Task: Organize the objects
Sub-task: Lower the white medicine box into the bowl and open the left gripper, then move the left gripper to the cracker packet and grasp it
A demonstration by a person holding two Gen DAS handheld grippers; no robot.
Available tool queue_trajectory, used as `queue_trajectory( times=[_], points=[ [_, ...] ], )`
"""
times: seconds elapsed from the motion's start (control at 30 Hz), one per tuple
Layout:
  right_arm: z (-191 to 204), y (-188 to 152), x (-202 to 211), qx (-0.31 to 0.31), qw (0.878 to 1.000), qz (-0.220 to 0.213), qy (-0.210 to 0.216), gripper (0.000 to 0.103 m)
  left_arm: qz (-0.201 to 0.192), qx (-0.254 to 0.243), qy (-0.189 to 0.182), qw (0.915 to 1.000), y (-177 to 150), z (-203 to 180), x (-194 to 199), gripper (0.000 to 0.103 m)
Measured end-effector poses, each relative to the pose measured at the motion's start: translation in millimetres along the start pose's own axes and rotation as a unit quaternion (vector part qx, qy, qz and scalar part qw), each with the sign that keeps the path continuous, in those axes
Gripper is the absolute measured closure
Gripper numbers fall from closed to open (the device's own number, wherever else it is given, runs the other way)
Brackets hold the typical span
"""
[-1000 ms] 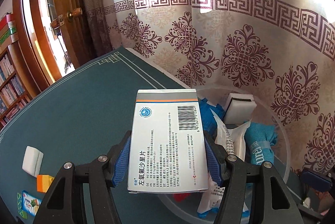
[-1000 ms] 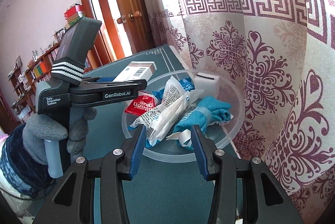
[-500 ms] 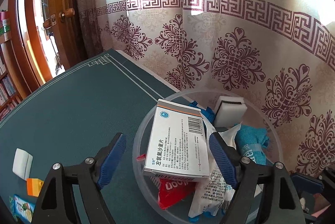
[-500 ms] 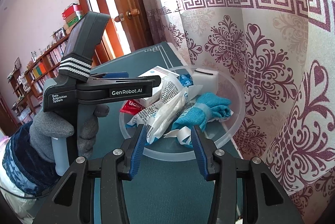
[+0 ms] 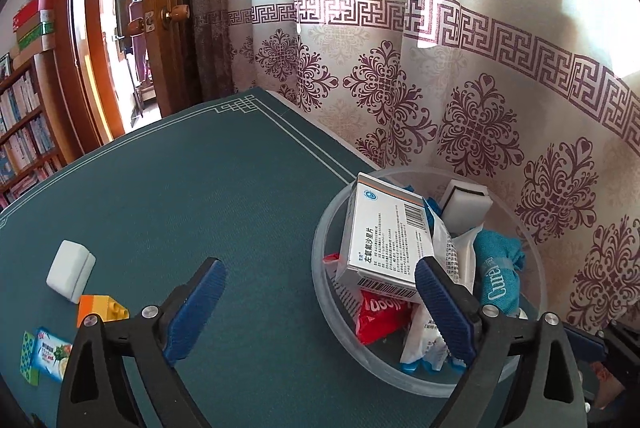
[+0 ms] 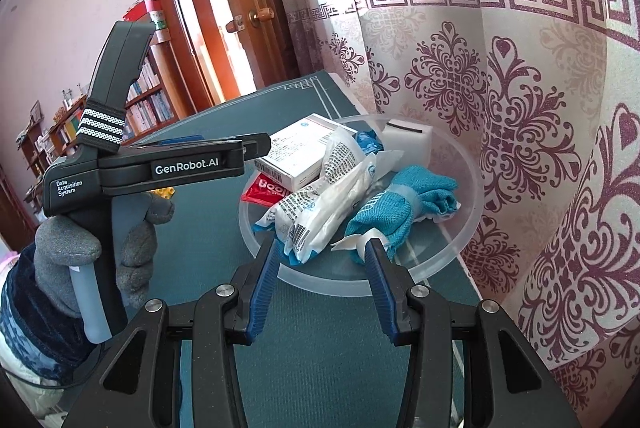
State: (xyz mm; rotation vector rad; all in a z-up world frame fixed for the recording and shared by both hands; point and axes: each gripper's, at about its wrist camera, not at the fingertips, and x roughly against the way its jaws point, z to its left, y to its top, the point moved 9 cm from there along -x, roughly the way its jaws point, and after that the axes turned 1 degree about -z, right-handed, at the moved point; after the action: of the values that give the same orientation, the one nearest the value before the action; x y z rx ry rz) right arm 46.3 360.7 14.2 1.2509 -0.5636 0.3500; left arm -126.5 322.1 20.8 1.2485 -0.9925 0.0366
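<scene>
a white medicine box (image 5: 384,240) with a barcode and an orange stripe lies tilted on the heap in a clear round bowl (image 5: 320,268) at the lower right of the left wrist view; under it a red packet (image 5: 380,316), beside it white printed pouches (image 5: 452,260), a rolled teal cloth (image 5: 500,268) and a white block (image 5: 466,204); at lower left on the green mat (image 5: 200,196) lie a white eraser (image 5: 70,272), an orange brick (image 5: 100,310) and a small green-and-blue packet (image 5: 46,352)

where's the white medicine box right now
In the left wrist view the white medicine box lies tilted in the clear bowl at the right by the curtain, resting on the red packet, beside the white pouches.
</scene>
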Motion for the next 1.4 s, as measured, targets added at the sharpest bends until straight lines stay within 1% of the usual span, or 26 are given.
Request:
queue_trajectory(
  times=[0.2, 0.3, 0.5, 0.73, 0.8, 0.97, 1.03, 1.1, 1.17, 1.23, 1.4],
  points=[
    [9.2, -4.1, -1.8, 0.006, 1.0, 0.005, 0.004, 0.054, 0.004, 0.024, 0.009, 0.9997, -13.0, 16.7, 7.0, 0.001],
    [14.7, -7.1, -3.7, 0.009, 1.0, 0.011, 0.006, 0.054, 0.011, 0.04, 0.013, 0.9991, -20.5, 26.3, 7.2, 0.001],
    [29.1, -13.7, -7.2, 0.02, 0.999, 0.021, 0.014, 0.054, 0.017, 0.064, 0.032, 0.9973, -32.2, 51.2, 14.5, 0.001],
    [52.4, -20.8, -12.7, 0.034, 0.998, 0.032, 0.031, 0.052, 0.023, 0.114, 0.057, 0.9915, -48.7, 91.2, 27.2, 0.001],
    [59.5, -21.3, -13.6, 0.038, 0.998, 0.032, 0.036, 0.05, 0.025, 0.129, 0.064, 0.9892, -53.6, 103.4, 30.7, 0.001],
    [75.8, -22.8, -17.9, 0.047, 0.997, 0.037, 0.047, 0.049, 0.019, 0.168, 0.092, 0.9813, -63.5, 134.5, 44.6, 0.001],
    [81.9, -23.6, -20.7, 0.05, 0.997, 0.039, 0.052, 0.047, 0.015, 0.182, 0.105, 0.9775, -66.3, 147.3, 50.7, 0.001],
    [87.7, -24.1, -24.0, 0.051, 0.996, 0.041, 0.058, 0.043, 0.012, 0.195, 0.126, 0.9725, -69.4, 160.9, 57.0, 0.001],
    [94.4, -24.9, -27.1, 0.055, 0.996, 0.044, 0.063, 0.043, 0.012, 0.208, 0.154, 0.9657, -73.5, 175.8, 61.5, 0.001],
    [101.7, -25.7, -29.4, 0.06, 0.995, 0.045, 0.069, 0.043, 0.016, 0.228, 0.165, 0.9596, -77.7, 188.7, 62.4, 0.001],
    [113.6, -28.1, -32.7, 0.07, 0.993, 0.049, 0.08, 0.043, 0.039, 0.276, 0.197, 0.9399, -93.4, 219.6, 58.7, 0.001]
  ],
)
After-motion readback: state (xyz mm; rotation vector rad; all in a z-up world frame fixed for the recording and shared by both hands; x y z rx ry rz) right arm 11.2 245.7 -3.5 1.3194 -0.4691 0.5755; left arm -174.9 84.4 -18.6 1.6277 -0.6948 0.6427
